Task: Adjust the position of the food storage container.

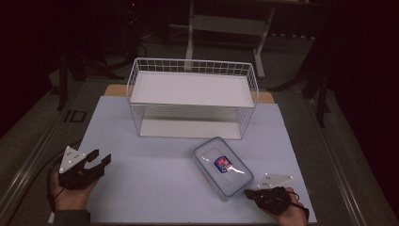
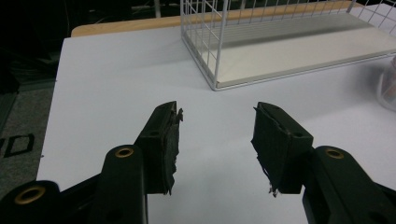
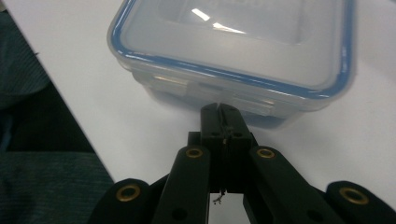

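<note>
Clear rigid plastic box [image 1: 222,167], blue-rimmed lid, probably light and slippery; right gripper [image 3: 221,111], jaws together, touches its side latch; left gripper [image 2: 215,140] stands apart, empty.

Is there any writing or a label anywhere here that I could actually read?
Red and blue sticker on the clear plastic box with the blue-rimmed lid: too small and blurred to read.
Dark marking on the grey floor beside the white table: cut off, unreadable.
No other text.

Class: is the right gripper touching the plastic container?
Cannot tell. In the right gripper view the shut right gripper meets the plastic container at its latch, but neither contact nor gap shows plainly.
</note>
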The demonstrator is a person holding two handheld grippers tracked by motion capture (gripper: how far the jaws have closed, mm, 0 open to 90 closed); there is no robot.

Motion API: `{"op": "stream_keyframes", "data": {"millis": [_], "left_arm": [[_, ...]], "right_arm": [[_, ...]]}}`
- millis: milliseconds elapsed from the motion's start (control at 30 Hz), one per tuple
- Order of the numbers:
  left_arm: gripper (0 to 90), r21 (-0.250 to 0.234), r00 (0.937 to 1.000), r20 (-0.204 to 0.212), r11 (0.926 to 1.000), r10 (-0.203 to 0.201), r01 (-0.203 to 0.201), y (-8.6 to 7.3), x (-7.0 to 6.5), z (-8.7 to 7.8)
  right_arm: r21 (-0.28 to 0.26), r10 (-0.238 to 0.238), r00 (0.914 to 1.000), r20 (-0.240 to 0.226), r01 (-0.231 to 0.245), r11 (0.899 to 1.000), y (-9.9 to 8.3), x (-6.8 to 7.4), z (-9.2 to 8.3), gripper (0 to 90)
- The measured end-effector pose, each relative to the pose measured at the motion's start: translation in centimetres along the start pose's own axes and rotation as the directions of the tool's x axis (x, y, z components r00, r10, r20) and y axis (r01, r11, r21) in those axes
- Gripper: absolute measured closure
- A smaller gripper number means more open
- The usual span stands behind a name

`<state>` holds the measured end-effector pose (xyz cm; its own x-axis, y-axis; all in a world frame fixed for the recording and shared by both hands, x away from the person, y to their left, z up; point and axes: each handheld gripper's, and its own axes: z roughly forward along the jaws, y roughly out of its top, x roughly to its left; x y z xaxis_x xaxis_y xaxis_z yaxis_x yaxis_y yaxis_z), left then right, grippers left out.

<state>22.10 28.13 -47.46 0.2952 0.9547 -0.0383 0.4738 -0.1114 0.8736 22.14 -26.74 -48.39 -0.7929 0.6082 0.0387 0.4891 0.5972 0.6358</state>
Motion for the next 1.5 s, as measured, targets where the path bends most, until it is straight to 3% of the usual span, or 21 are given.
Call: {"op": "stream_keyframes", "data": {"millis": [200, 500, 633, 733, 833, 967, 1100, 1300, 1500], "left_arm": [[50.1, 0.0, 1.0, -0.001, 1.0, 0.005, -0.005, 0.0, -0.1, 0.0], [50.1, -0.005, 1.0, 0.0, 1.0, 0.001, -0.001, 0.0, -0.1, 0.0], [50.0, 0.0, 1.0, 0.001, 1.0, 0.003, -0.003, 0.0, -0.1, 0.1], [50.0, 0.002, 1.0, 0.002, 1.0, 0.007, -0.007, 0.0, -0.2, 0.1], [50.0, 0.004, 0.9999, 0.008, 1.0, 0.008, -0.008, 0.0, -0.2, 0.2], [50.0, 0.008, 0.9998, 0.013, 0.9999, 0.012, -0.012, 0.1, -0.4, 0.4], [50.0, 0.009, 0.9996, 0.017, 0.9997, 0.022, -0.022, 0.1, -0.6, 0.5], [50.0, 0.015, 0.9995, 0.02, 0.9996, 0.025, -0.025, 0.1, -0.7, 0.7], [50.0, 0.015, 0.9994, 0.024, 0.9995, 0.026, -0.026, 0.1, -0.7, 0.7]], "right_arm": [[-0.021, 0.026, 0.9991, 0.035, -0.025, 0.999, 0.8, -1.1, 0.2, 89.4], [0.008, 0.027, 0.9931, 0.114, -0.028, 1.0, 3.0, -2.5, 1.6, 89.7], [0.0, 0.064, 0.9825, 0.175, -0.065, 0.998, 3.6, -3.5, 1.9, 89.8], [-0.017, 0.115, 0.9808, 0.157, -0.113, 0.993, 3.9, -4.6, 2.3, 89.7], [-0.019, 0.117, 0.9799, 0.161, -0.116, 0.993, 4.0, -4.4, 2.3, 89.6], [-0.009, 0.086, 0.9882, 0.126, -0.086, 0.996, 3.9, -3.4, 2.2, 89.3], [0.012, 0.065, 0.9866, 0.15, -0.067, 0.998, 4.2, -3.1, 2.3, 89.4], [-0.006, 0.087, 0.9816, 0.17, -0.087, 0.996, 5.1, -3.8, 3.2, 89.6], [-0.029, 0.107, 0.9768, 0.186, -0.103, 0.994, 7.0, -4.7, 5.0, 89.8]]}}
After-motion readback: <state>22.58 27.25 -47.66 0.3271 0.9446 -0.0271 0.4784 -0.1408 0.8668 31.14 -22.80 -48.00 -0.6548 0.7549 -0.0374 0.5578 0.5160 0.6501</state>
